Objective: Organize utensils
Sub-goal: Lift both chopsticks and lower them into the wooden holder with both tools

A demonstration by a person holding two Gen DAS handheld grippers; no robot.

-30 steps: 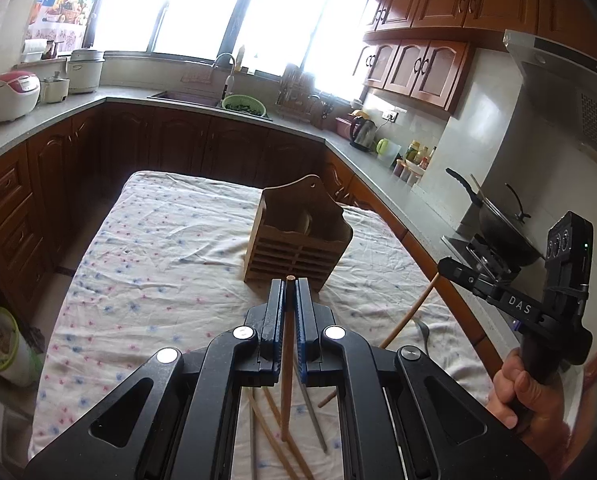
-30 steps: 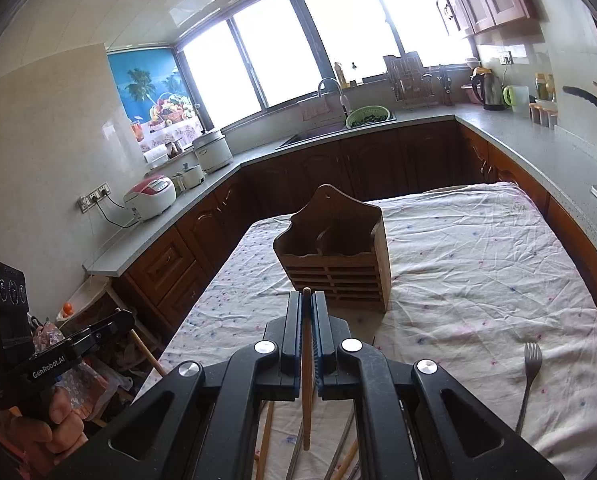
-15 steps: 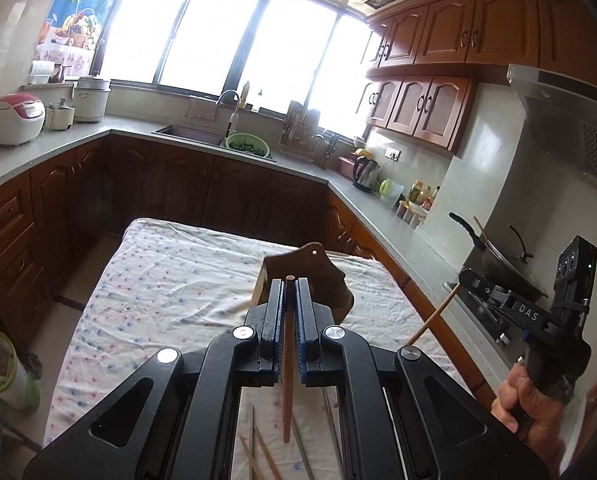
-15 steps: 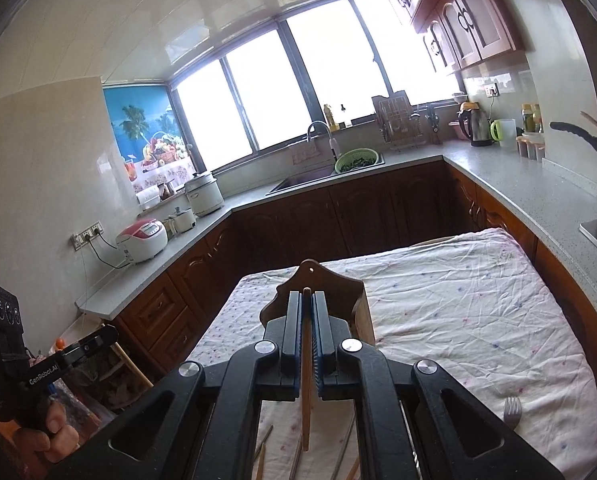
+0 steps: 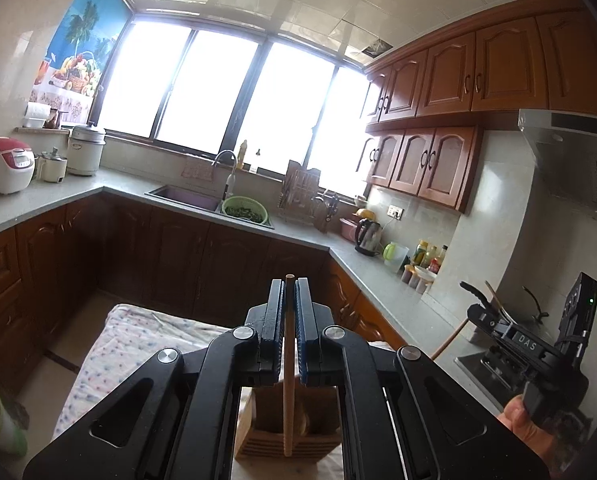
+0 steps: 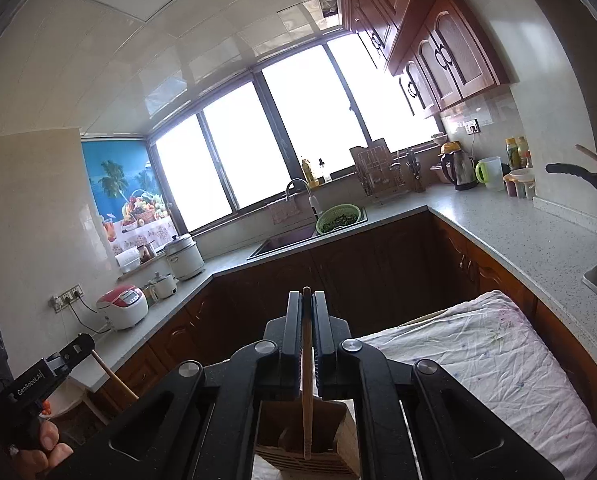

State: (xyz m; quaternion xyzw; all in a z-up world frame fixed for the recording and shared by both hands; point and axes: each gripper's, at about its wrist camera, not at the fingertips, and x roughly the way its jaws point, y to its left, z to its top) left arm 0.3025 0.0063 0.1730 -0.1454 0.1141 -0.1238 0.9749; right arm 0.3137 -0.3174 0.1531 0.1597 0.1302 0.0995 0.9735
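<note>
Two chopsticks in play, one per gripper; left gripper has its jaws closed tight on a wooden chopstick, held near its top end, shaft hanging roughly vertical; right gripper is likewise clamped on its own chopstick, same near-vertical hang.

Task target is the wooden utensil holder, sitting on the cloth-covered table directly below both grippers; in the right wrist view the holder shows an open top compartment under the stick; in both views the lower tips overlap the slatted front face, so I can't tell whether either tip is inside the opening or just in front of it.

Judgement on the step: this is the insert; keep each stick plumb, centre the tip over an open compartment, not the divider or rim, then lower straight; don't release until the tip is clearly below the rim, else it likely tips out or bounces off the edge; two sticks converging on one holder risk clashing, so I'd stagger them or aim at separate spots; holder looks light, a side knock could shift it on the cloth.

Readable text: "DAS" on the right gripper's body seen from the left camera; "GenRobot.AI" on the left gripper's body seen from the right camera; labels on the counter bottles too small to read.
</note>
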